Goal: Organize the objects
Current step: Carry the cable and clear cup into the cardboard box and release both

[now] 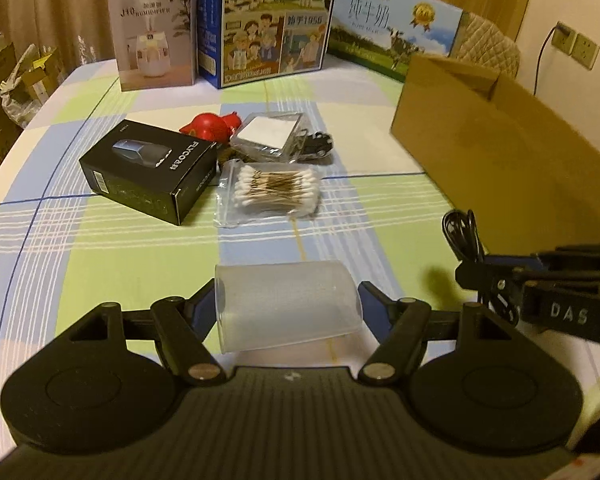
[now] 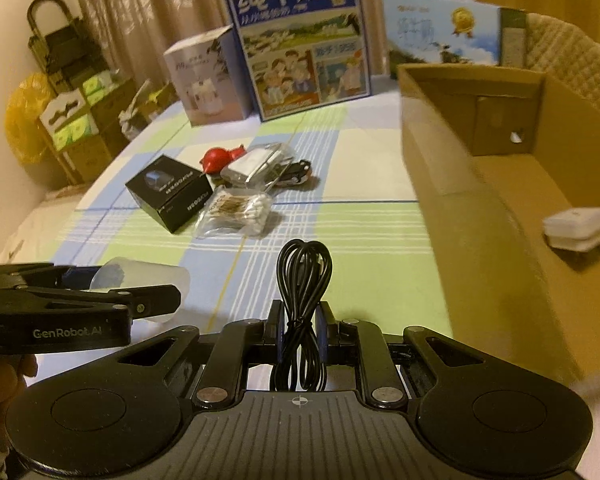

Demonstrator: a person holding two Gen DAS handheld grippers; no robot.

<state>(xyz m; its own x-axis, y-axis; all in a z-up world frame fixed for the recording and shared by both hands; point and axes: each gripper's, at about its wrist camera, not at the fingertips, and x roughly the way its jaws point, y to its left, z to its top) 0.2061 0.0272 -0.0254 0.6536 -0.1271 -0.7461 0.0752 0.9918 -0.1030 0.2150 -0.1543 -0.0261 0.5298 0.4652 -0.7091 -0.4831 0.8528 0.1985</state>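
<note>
The left gripper (image 1: 286, 308) squeezes a clear cup (image 1: 288, 306). Left of the cardboard box (image 2: 500, 184), four things wait: a black box (image 1: 150, 170), cotton swabs (image 1: 274, 186) and more. The right gripper (image 2: 300, 334) pinches a black cable (image 2: 303, 312). A white thing (image 2: 578, 227) sits inside already.
</note>
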